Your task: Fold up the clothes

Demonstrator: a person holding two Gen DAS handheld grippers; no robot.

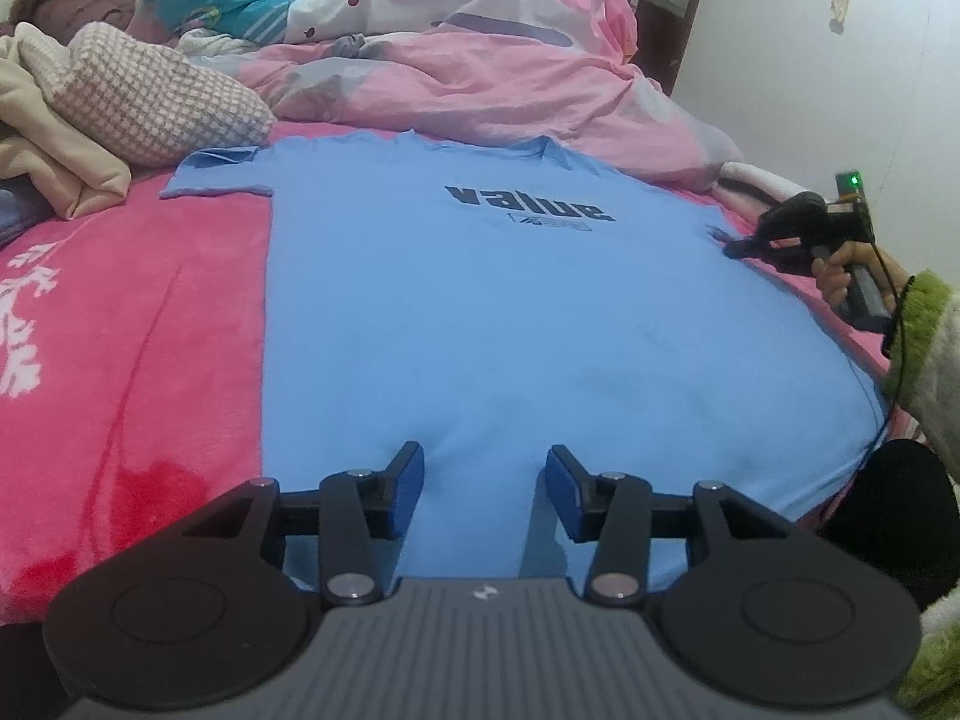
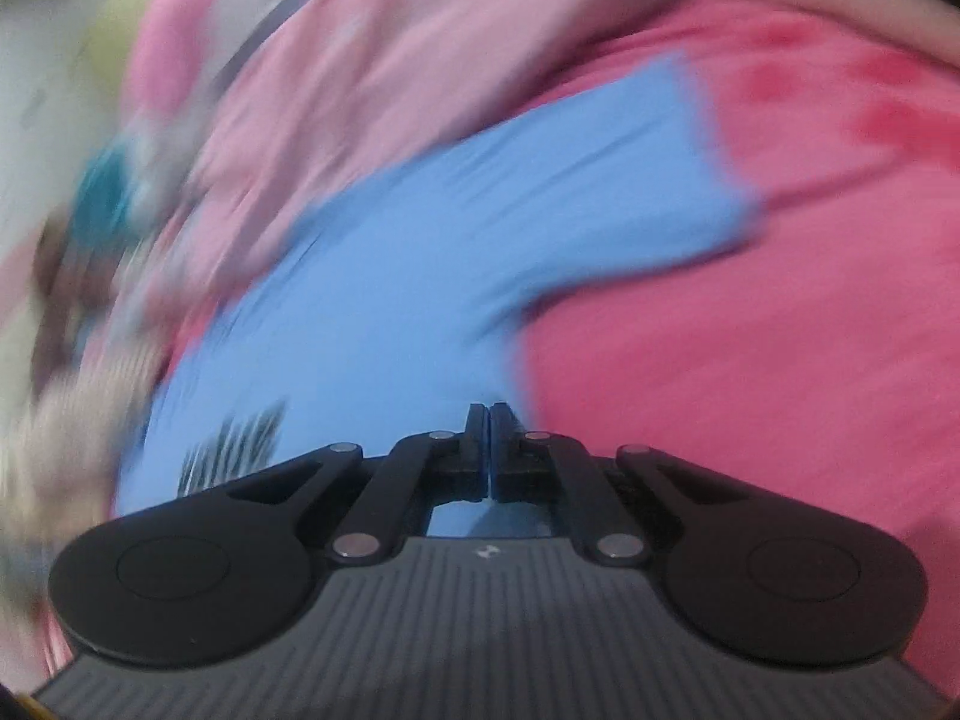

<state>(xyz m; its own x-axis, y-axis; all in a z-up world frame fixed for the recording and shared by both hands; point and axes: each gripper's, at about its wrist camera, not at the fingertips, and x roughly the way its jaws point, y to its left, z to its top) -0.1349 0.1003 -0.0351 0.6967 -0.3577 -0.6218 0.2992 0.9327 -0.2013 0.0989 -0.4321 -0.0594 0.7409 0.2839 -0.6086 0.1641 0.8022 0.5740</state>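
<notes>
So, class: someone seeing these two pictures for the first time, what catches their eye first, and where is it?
A light blue T-shirt printed "value" lies spread flat across the middle of a bright pink blanket. In the foreground the left gripper stands open over the shirt's near hem. At the right edge, a hand in a green-cuffed sleeve holds the right gripper shut at the shirt's side.

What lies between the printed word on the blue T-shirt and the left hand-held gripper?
Only plain blue T-shirt cloth separates the print from the left hand-held gripper, per the left wrist view.
</notes>
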